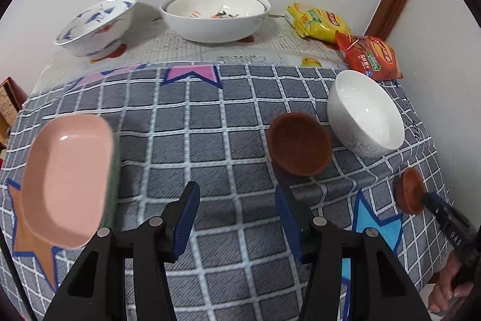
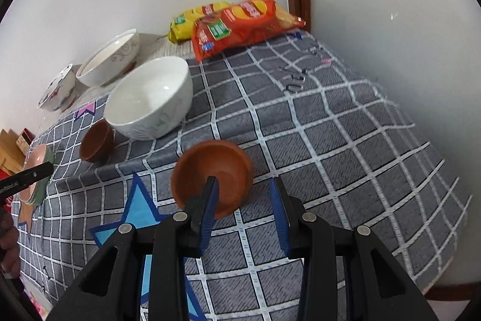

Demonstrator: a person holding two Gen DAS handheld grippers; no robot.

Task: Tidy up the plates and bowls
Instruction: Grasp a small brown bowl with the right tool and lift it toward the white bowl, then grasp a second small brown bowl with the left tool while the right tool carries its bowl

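- On the grey checked cloth (image 1: 228, 140), our left gripper (image 1: 237, 215) hangs with jaws apart, nothing between them.
- At ten o'clock from it, the pink dish (image 1: 66, 179) sits atop a green one.
- Small brown bowl (image 1: 300, 143) at one o'clock, just beside the white bowl (image 1: 366, 110).
- Our right gripper (image 2: 243, 203): its left finger sits inside the second brown bowl (image 2: 210, 167), the other outside; whether the pads grip the rim, we cannot tell.
- Two larger bowls (image 1: 213, 14) at twelve o'clock, by the wall.
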